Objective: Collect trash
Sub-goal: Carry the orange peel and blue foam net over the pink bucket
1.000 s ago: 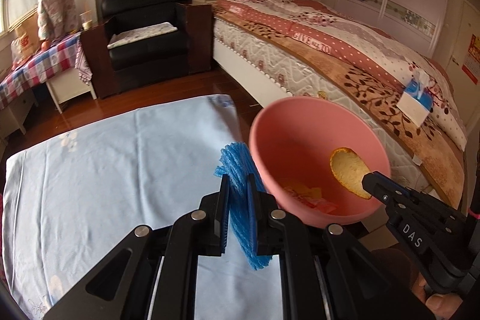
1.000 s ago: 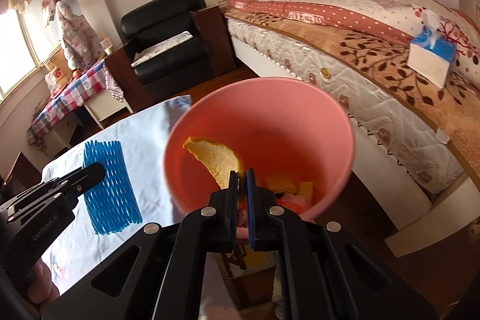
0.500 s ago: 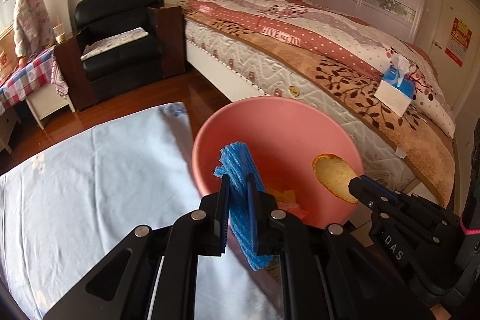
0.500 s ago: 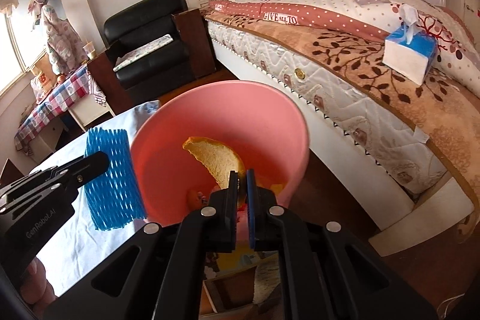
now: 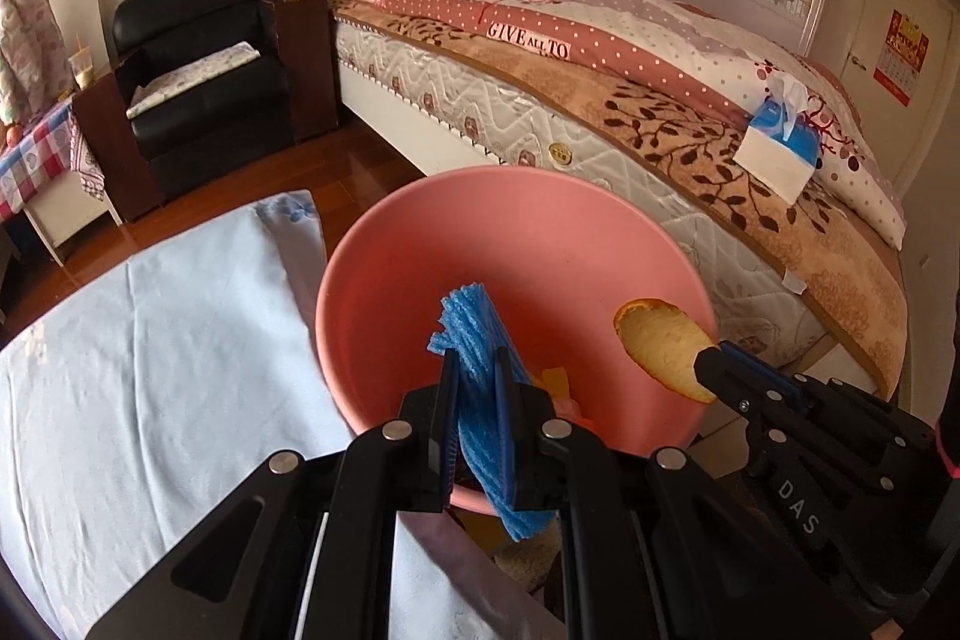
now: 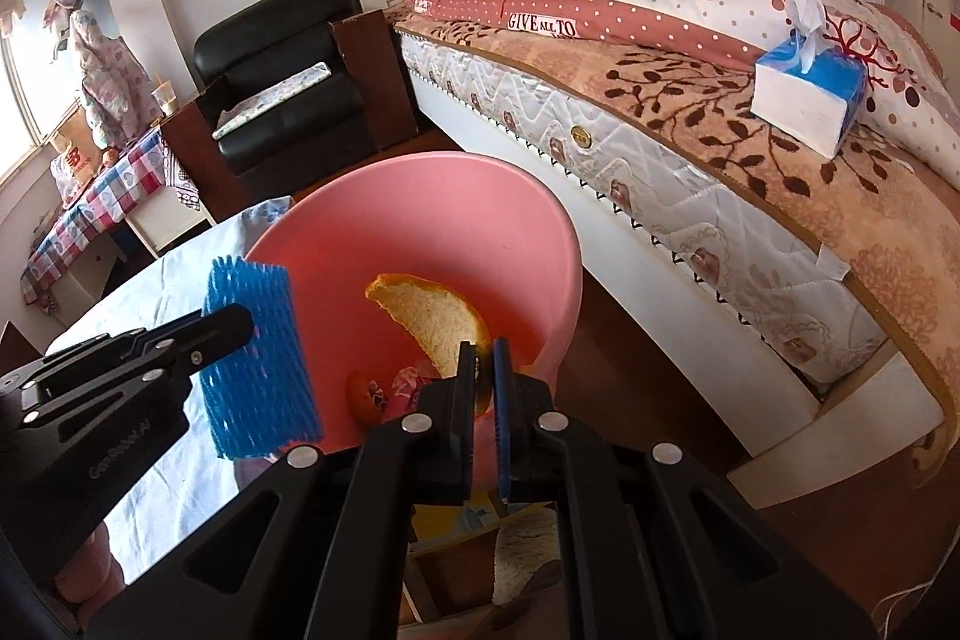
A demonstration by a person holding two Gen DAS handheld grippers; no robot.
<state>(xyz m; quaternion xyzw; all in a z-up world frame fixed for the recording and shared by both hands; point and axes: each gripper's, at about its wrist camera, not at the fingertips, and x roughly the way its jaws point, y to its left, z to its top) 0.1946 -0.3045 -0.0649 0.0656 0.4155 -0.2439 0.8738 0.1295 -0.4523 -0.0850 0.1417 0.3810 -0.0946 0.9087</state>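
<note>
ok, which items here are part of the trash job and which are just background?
In the job:
- blue foam net, clamped in the left gripper
- orange peel, clamped in the right gripper
- pink bin, some scraps already in it

Lying about:
- tissue box on the bed
- black armchair
- light blue tablecloth

Both views ride on the grippers, looking forward and steeply down along their black fingers. The left wrist camera sits close over the pink bin (image 5: 522, 244), cloth-covered table (image 5: 150, 340) at lower left, and it catches the right gripper (image 5: 711, 361) coming in from the right edge. The right wrist camera hangs just as near the bin (image 6: 456, 214) from the other side, with the left gripper (image 6: 240, 325) at its left edge. The 2 views share the bin, the bed (image 5: 630, 100), the black armchair (image 6: 270, 58) and the far wall.
</note>
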